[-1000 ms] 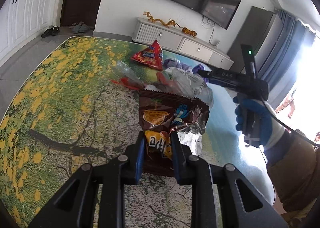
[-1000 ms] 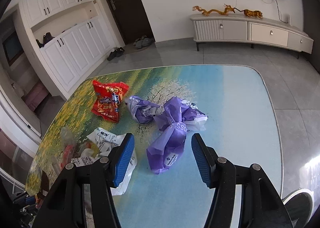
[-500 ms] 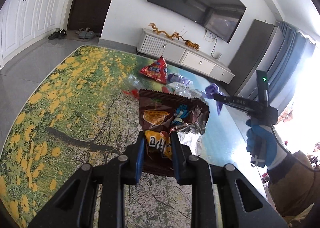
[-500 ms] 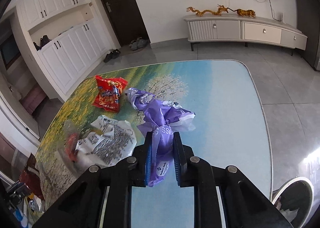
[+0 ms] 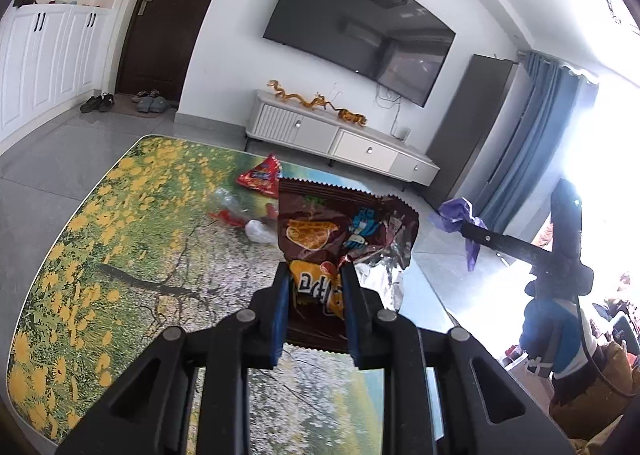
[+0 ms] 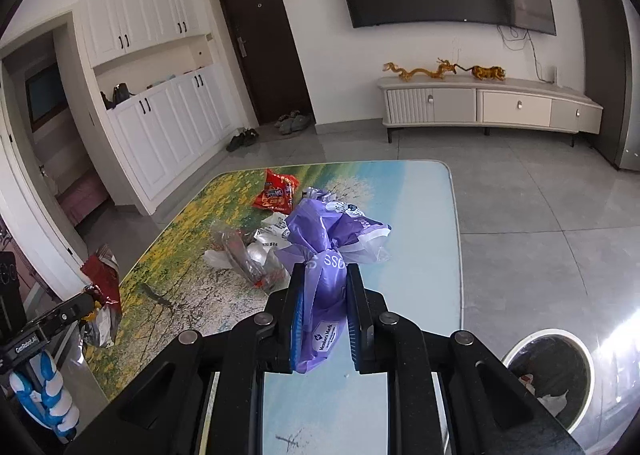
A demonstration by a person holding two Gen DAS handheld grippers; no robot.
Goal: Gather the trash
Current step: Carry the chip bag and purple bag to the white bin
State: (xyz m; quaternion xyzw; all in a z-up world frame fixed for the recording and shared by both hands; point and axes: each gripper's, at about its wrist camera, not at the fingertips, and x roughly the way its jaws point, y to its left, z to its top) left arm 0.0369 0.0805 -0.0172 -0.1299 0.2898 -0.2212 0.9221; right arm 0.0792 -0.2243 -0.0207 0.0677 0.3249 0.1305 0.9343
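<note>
Daylight floods in from the window on your right and blows out that side of the left wrist view. Glare streaks the floor and the glossy desk. Fisheye bends walls, dark vignette in the corners. Both views sharp.
</note>
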